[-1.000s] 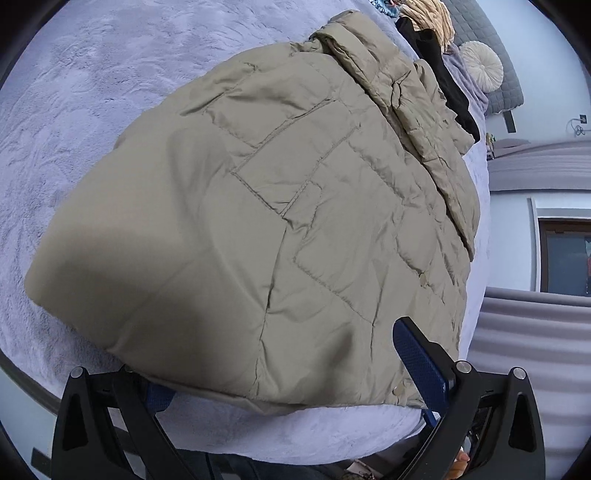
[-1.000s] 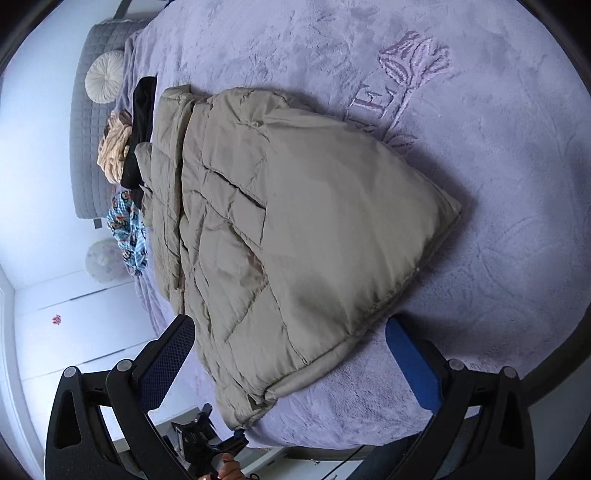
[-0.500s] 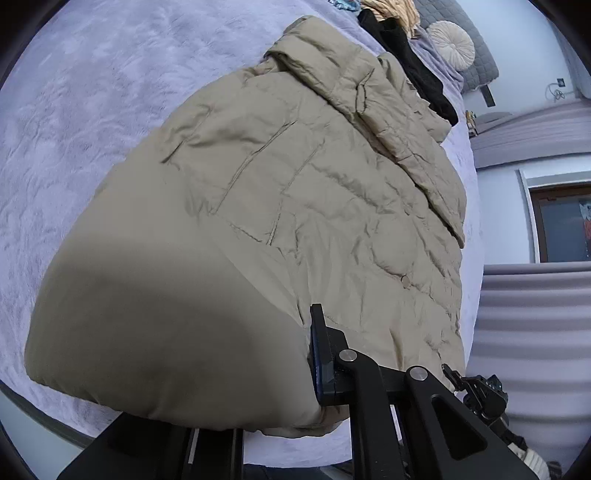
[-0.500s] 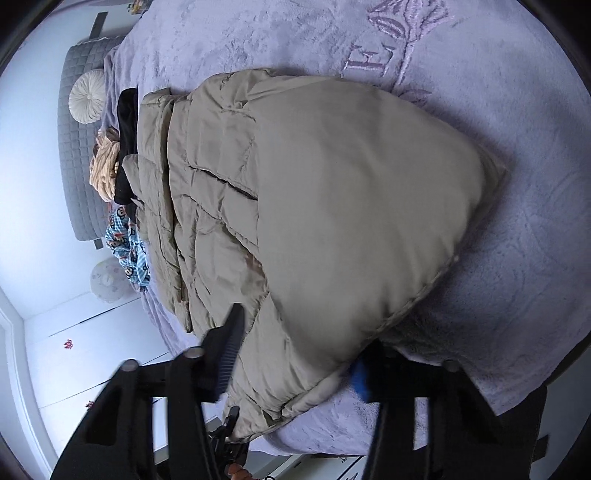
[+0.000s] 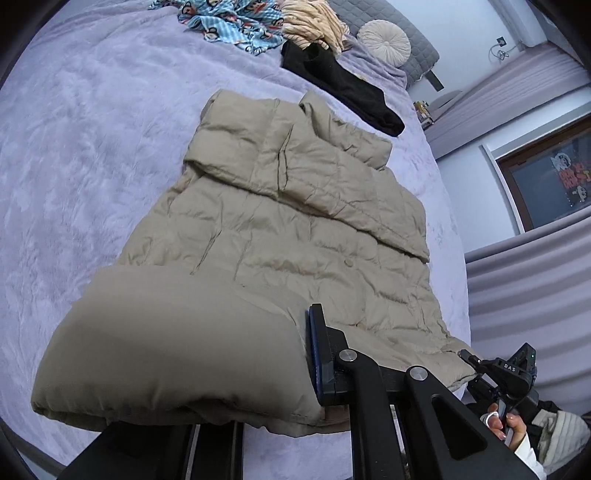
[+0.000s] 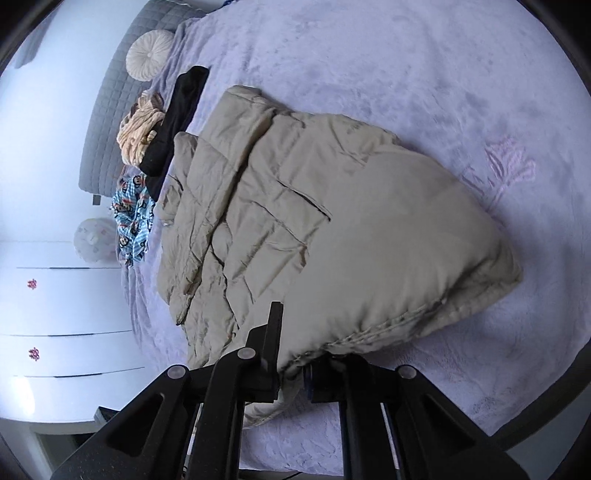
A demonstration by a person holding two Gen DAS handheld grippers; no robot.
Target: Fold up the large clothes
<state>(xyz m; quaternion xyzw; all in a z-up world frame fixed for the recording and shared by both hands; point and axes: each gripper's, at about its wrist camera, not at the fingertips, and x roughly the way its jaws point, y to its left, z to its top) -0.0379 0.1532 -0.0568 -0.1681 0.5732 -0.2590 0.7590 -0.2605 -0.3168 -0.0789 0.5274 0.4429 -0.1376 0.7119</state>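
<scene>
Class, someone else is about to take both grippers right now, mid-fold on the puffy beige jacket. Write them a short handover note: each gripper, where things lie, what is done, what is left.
Left gripper: shut on the near hem of the padded beige quilted jacket.
Right gripper: shut on the same hem, at its other corner.
Jacket: on the lilac plush bedspread, collar pointing to the headboard, sleeves already folded in over the body, hem end raised off the bed.
Beyond the collar: a black garment, a blue monkey-print garment, a cream knitted garment.
Done: sleeves in, both hem corners gripped.
Left: probably carry the hem up to the collar, lay it down, release.
</scene>
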